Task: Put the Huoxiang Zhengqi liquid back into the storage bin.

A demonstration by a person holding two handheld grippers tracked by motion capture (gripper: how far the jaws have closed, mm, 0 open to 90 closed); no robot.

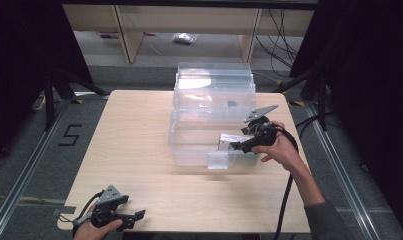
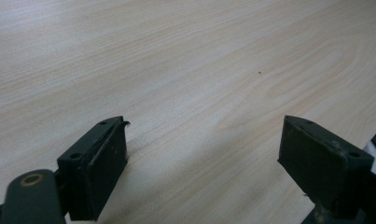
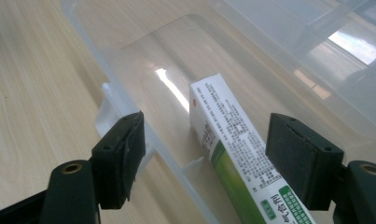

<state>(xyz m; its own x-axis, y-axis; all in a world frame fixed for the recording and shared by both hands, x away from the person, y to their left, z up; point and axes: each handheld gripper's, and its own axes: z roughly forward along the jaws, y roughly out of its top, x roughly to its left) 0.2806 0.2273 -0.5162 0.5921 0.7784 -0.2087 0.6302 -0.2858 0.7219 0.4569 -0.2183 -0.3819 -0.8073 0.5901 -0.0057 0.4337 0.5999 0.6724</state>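
One carton (image 3: pixel 232 154) lies in one clear bin (image 3: pixel 129 60), between right gripper (image 3: pixel 213 158) jaws.

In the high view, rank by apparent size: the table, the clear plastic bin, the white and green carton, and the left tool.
1. Table, by far the largest.
2. Clear plastic bin, open, its lid tipped up behind it.
3. Left tool.
4. White and green carton, partly hidden by the right tool; it could match the left tool.

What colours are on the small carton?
White with green, carton, clearest in the right gripper view.
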